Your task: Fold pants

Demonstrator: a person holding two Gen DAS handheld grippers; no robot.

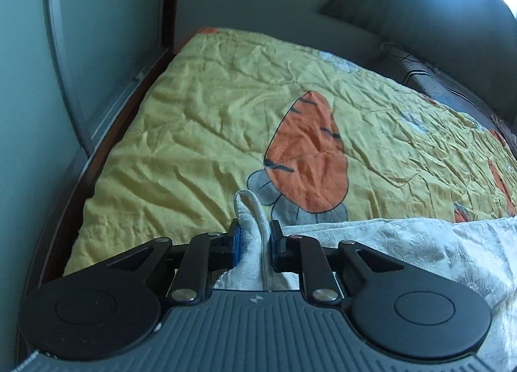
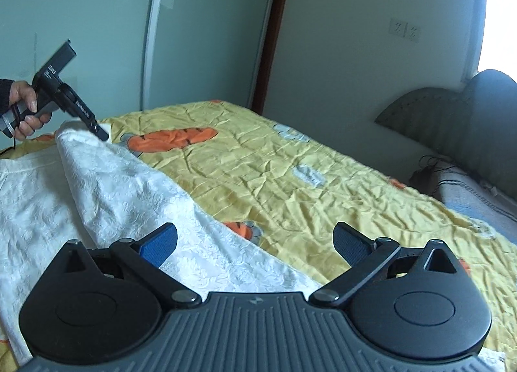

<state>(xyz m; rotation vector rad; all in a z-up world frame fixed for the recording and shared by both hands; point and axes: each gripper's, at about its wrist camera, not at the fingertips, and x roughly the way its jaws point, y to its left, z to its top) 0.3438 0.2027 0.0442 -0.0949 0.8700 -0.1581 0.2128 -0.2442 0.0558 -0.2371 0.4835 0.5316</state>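
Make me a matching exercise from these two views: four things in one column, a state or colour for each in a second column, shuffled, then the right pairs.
Things
1. left gripper
2. right gripper
3. pants
4. bedspread

States or colours
A. yellow, with orange cartoon shapes
B. open, nothing between its fingers
C. white, textured, one edge lifted off the bed
D. shut on a fold of white cloth

Pairs: 1-D, 2-B, 3-C, 4-A
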